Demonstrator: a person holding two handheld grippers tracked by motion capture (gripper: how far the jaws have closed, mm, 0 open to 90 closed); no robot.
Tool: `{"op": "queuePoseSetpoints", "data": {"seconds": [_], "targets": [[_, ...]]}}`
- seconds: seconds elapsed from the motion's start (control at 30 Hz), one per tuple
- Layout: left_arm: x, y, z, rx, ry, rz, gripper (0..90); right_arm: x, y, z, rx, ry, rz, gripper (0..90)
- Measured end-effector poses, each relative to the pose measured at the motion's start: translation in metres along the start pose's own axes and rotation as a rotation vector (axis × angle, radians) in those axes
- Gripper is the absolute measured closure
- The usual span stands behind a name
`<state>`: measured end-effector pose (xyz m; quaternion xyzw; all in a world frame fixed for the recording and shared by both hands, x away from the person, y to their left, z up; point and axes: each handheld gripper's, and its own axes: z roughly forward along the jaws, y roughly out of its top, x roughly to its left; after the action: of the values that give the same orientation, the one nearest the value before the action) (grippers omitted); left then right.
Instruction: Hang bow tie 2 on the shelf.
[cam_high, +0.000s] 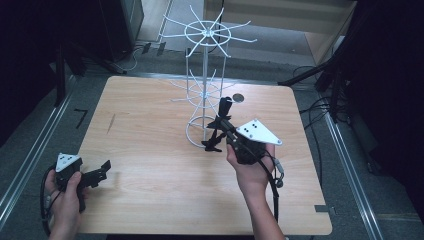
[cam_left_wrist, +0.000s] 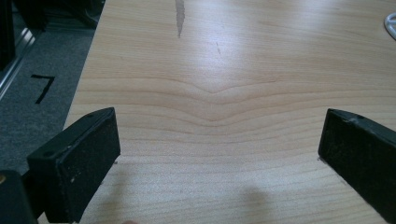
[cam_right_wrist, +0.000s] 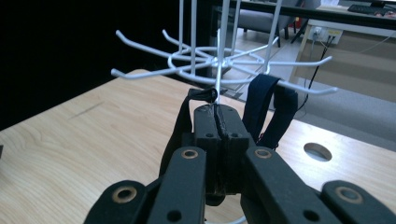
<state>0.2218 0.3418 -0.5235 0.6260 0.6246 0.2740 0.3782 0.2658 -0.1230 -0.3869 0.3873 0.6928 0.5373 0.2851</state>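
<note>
Right gripper (cam_right_wrist: 217, 122) pinches a limp dark strap (cam_right_wrist: 268, 109) near its loop, beside the white wire rack (cam_high: 206, 75); left gripper (cam_left_wrist: 219, 154) gapes wide, empty, by the tabletop's left edge.

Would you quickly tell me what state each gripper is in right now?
Left gripper: open, nothing between its jaws, low over the table.
Right gripper: shut on a dark strap at the white wire rack.

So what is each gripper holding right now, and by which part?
The right gripper is shut on a dark fabric strap, pinching a fold of it near the white wire rack. The left gripper is open over the table, holding nothing.
</note>
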Motion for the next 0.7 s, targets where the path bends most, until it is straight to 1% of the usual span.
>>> {"op": "queuePoseSetpoints", "data": {"seconds": [0.1,0.2,0.3,0.5,0.57,0.63,0.7], "targets": [[0.0,0.0,0.0,-0.001,0.001,0.001,0.0,-0.005,0.005,0.0,-0.014,-0.008,0.006,89.5],[0.0,0.0,0.0,0.0,0.0,0.0,0.0,-0.009,0.007,0.001,-0.013,-0.012,0.011,89.5],[0.0,0.0,0.0,0.0,0.001,0.0,0.0,-0.012,0.008,0.004,-0.004,-0.012,0.012,89.5],[0.0,0.0,0.0,0.001,-0.001,-0.003,0.0,-0.012,0.007,0.014,0.023,-0.003,0.003,89.5],[0.0,0.0,0.0,0.001,-0.002,-0.003,0.0,-0.014,0.005,0.018,0.032,0.002,0.016,89.5],[0.001,0.0,0.0,-0.001,0.001,-0.003,0.0,-0.017,0.003,0.022,0.028,0.02,0.031,89.5],[0.001,0.0,0.0,-0.002,0.002,-0.005,0.0,-0.02,0.001,0.027,0.038,0.03,0.047,89.5]]}}
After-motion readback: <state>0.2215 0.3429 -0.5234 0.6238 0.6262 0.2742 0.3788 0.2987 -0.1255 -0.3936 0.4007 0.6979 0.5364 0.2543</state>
